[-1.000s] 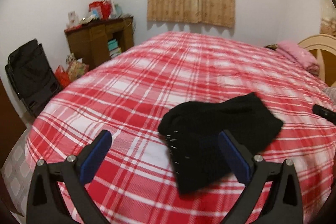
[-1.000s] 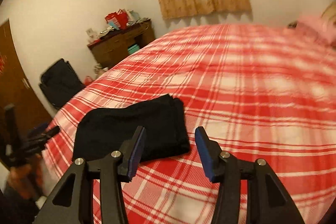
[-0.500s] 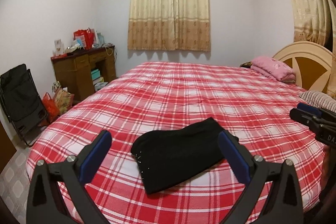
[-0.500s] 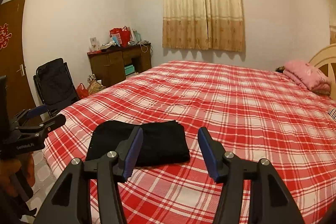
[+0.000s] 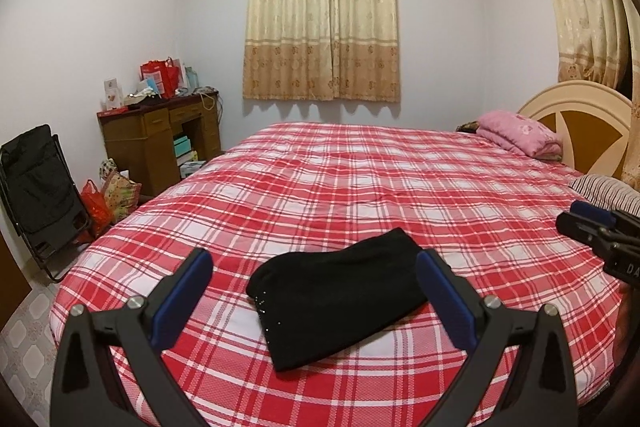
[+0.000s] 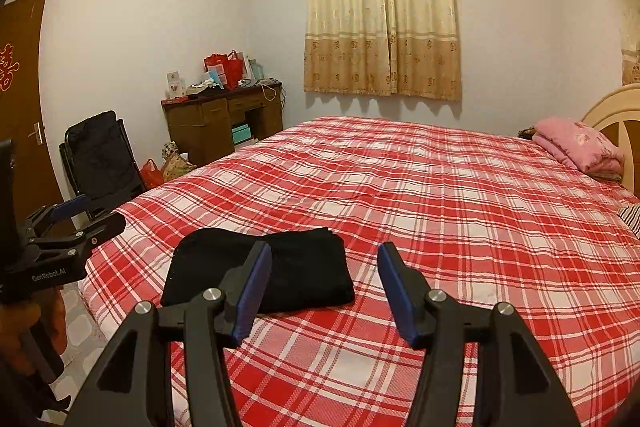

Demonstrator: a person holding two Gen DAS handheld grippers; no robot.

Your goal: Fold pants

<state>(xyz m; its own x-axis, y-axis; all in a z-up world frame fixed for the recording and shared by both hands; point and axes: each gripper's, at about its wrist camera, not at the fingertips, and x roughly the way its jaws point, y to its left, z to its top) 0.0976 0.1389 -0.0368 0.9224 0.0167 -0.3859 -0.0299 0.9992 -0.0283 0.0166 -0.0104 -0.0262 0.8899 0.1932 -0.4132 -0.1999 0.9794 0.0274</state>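
Note:
The black pants (image 5: 340, 291) lie folded into a compact bundle on the red plaid bed (image 5: 360, 179), near its front edge. They also show in the right wrist view (image 6: 280, 271). My left gripper (image 5: 316, 291) is open and empty, held back above the bundle. My right gripper (image 6: 324, 283) is open and empty, just right of the bundle and apart from it. The right gripper shows at the right edge of the left wrist view (image 5: 600, 239), and the left gripper at the left edge of the right wrist view (image 6: 60, 239).
A pink folded blanket (image 5: 516, 135) and a striped pillow (image 5: 608, 187) lie by the headboard (image 5: 580, 123). A wooden desk (image 5: 160, 135), bags (image 5: 112, 195) and a black folding chair (image 5: 36, 187) stand left of the bed. A door (image 6: 20, 99) is at far left.
Both grippers have lifted and drawn back from the folded pants, so the views now tilt up to the room. The pants lie still on the bed.

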